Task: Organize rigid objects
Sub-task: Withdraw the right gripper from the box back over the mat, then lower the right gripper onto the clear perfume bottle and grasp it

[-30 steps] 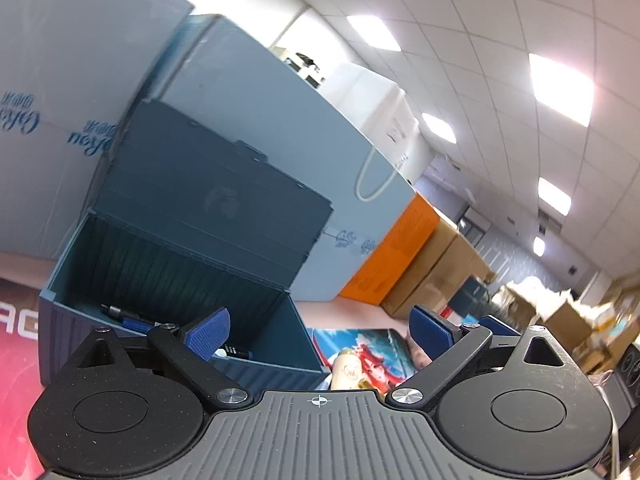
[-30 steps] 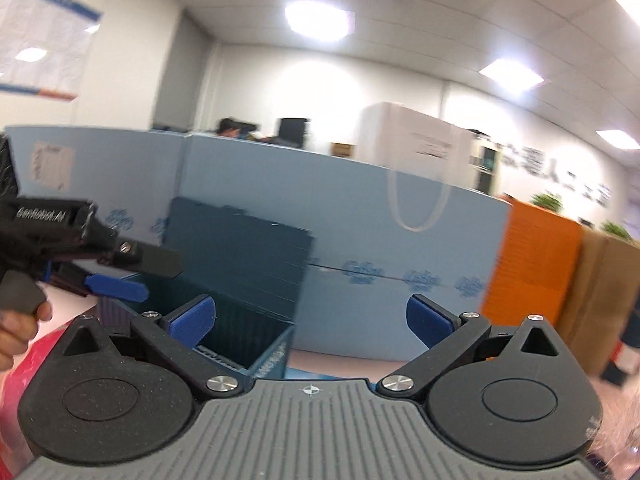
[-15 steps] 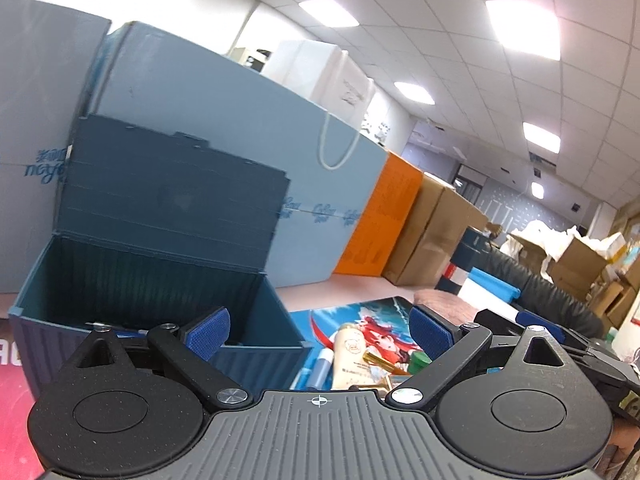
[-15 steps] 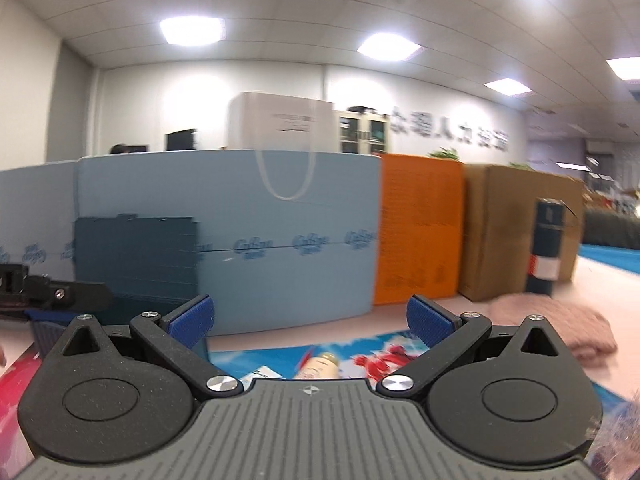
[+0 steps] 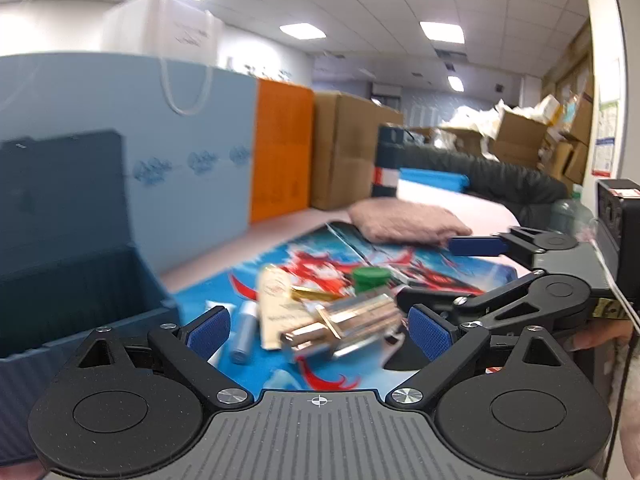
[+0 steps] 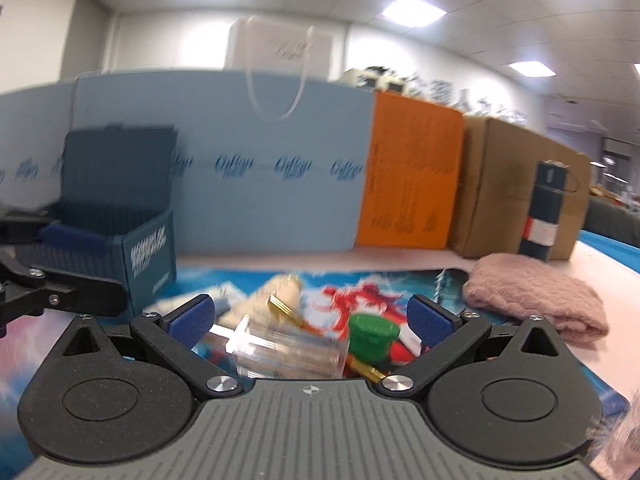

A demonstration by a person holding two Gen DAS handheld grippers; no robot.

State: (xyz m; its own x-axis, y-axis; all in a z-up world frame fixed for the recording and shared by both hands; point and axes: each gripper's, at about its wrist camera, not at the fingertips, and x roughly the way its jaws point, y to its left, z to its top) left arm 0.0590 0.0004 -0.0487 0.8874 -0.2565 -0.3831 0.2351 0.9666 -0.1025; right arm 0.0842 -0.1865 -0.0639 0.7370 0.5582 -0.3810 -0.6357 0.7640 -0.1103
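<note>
Judging from where things lie, the sorting has much work left. Both tools are empty. The left gripper (image 5: 318,330) has its fingers wide apart with nothing between the pads, and the right gripper (image 6: 312,318) is the same, fingers spread and holding nothing.

The dark blue storage box (image 6: 120,220) stands open near the back left part of the worktop, its lid upright against the light blue bags (image 6: 272,176). From these low views I cannot tell what is inside it.

The loose things are all in one heap on the colourful mat (image 5: 400,256), just beside the box on its right. I can make out a clear case with gold parts (image 5: 344,324), a cream tube (image 5: 276,300), a small light blue tube (image 5: 244,332) and a green-capped jar (image 6: 370,334). They touch or overlap one another, and the pictures are blurred, so the finer items I cannot name.

A pink folded cloth (image 6: 536,292) lies at the right edge of the mat, apart from the heap.

My judgement: the heap is untouched at present, and every one of these pieces is not yet in the box. Both grippers hang just over the heap, the clear case nearest.
</note>
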